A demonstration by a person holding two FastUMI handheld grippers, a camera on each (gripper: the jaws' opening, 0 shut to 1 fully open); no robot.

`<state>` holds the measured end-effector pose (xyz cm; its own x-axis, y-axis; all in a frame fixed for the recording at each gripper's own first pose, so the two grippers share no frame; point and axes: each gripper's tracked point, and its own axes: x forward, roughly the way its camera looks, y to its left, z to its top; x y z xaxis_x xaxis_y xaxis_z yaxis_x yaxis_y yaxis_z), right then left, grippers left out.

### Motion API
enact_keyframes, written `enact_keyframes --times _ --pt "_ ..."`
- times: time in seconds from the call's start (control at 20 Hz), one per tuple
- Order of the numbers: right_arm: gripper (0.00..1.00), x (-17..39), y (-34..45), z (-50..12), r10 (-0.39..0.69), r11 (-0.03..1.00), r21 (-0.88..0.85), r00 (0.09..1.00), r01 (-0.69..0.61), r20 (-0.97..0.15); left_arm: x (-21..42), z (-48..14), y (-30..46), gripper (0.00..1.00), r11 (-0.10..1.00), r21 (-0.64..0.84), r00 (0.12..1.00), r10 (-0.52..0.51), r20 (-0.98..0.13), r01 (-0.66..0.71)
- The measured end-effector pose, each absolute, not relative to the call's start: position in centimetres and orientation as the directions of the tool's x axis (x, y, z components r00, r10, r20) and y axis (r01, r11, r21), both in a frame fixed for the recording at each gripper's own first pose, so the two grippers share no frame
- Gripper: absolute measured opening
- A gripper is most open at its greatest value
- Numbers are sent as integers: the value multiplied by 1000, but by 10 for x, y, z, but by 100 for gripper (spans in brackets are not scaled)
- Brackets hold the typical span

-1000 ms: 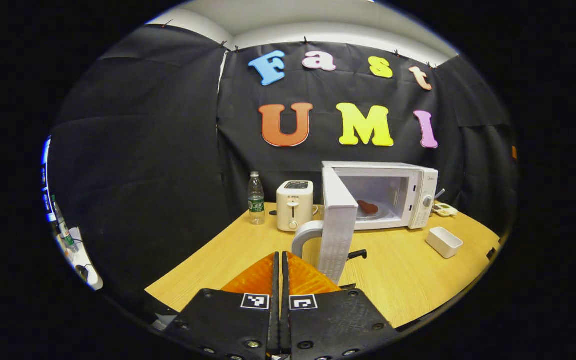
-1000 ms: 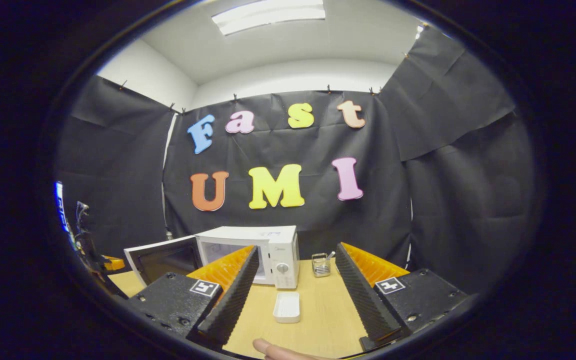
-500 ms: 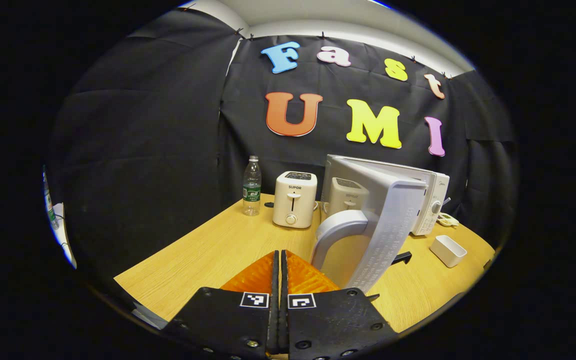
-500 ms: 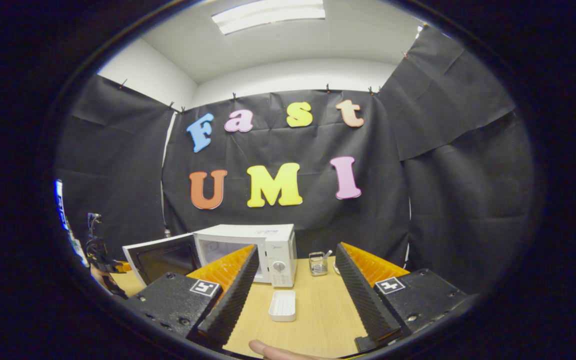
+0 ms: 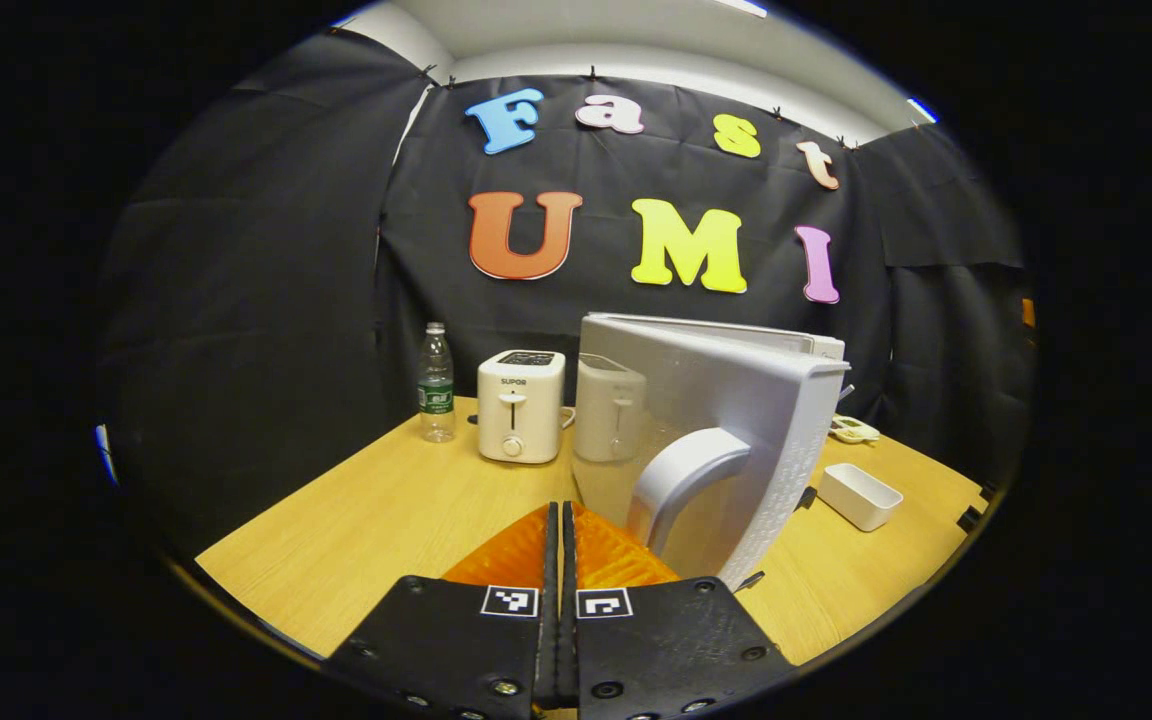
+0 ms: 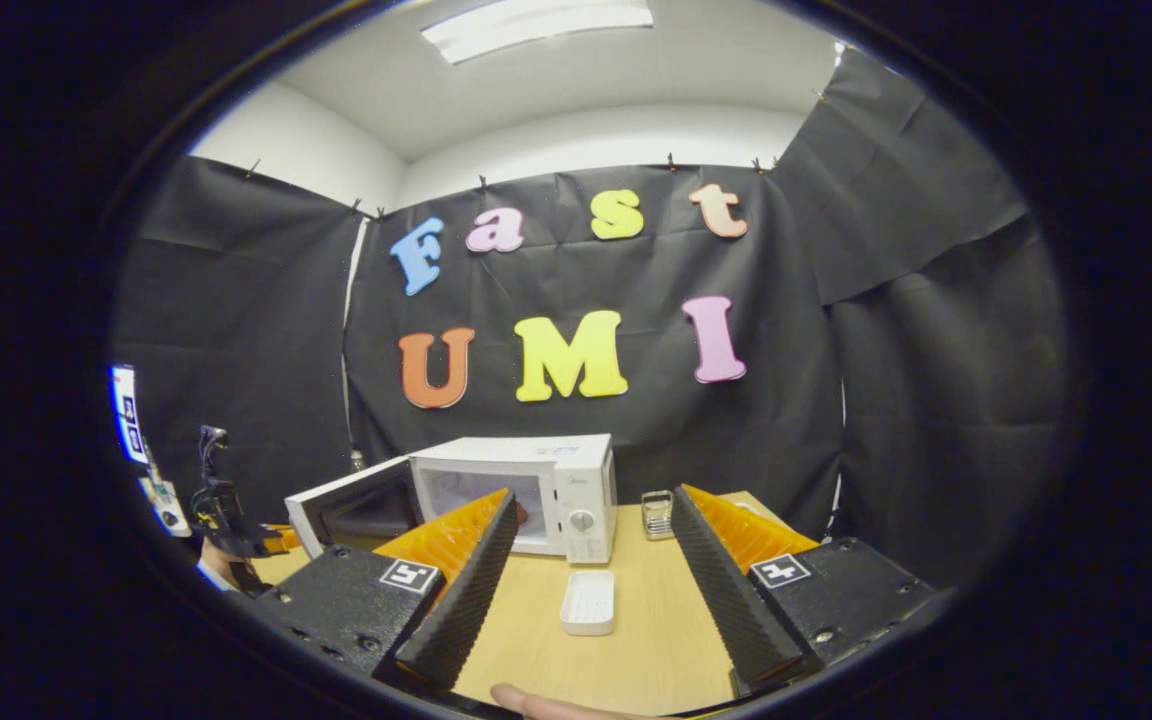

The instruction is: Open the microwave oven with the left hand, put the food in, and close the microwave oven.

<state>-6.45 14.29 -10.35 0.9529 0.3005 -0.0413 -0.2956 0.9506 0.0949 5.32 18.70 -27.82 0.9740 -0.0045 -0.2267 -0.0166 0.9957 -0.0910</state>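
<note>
In the left gripper view, the left gripper is seen pressed fully together on nothing, just near of the door and its handle. In the right gripper view, the right gripper is spread wide and empty above the table. Beyond lies a tray, then the microwave, its door ajar. The food cannot be made out.

Left gripper: its two orange fingers pressed flat together, nothing between them, pointing forward and level. Right gripper: jaws spread wide, the gap between them empty. A fingertip of the holding hand shows beneath it.
</note>
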Motion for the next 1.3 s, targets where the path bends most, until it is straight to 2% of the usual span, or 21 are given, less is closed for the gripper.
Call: enact_keyframes --times 0.05,0.1,0.15,0.55,0.75,1.0,1.05,1.1,1.3 --pt "86 -65 141 -102 298 951 93 954 -293 -33 55 -275 175 0 995 -104 975 -32 -219 9" --pt "98 -66 139 -100 294 952 91 955 -291 -24 59 -273 165 14 993 -117 976 -54 -211 30" --pt "98 -66 139 -99 293 953 88 956 -291 -16 64 -272 154 0 991 -128 976 -74 -203 48" --pt "98 -73 131 -102 297 952 77 955 -295 -6 94 -270 76 0 979 -113 962 -190 -195 171" --pt "98 -74 120 -104 288 955 77 958 -287 -2 114 -264 39 0 975 -112 966 -209 -150 193" --pt "98 -74 103 -106 278 955 103 960 -278 16 145 -267 -5 0 957 -129 945 -280 -166 261" --pt "98 -74 100 -108 278 955 101 960 -278 15 154 -266 -13 14 954 -139 945 -285 -161 264" --pt "98 -73 95 -110 274 957 100 962 -274 16 162 -266 -19 0 953 -146 944 -288 -161 266" --pt "98 -66 77 -117 260 961 97 965 -261 16 193 -264 -40 0 958 -124 948 -275 -159 258"
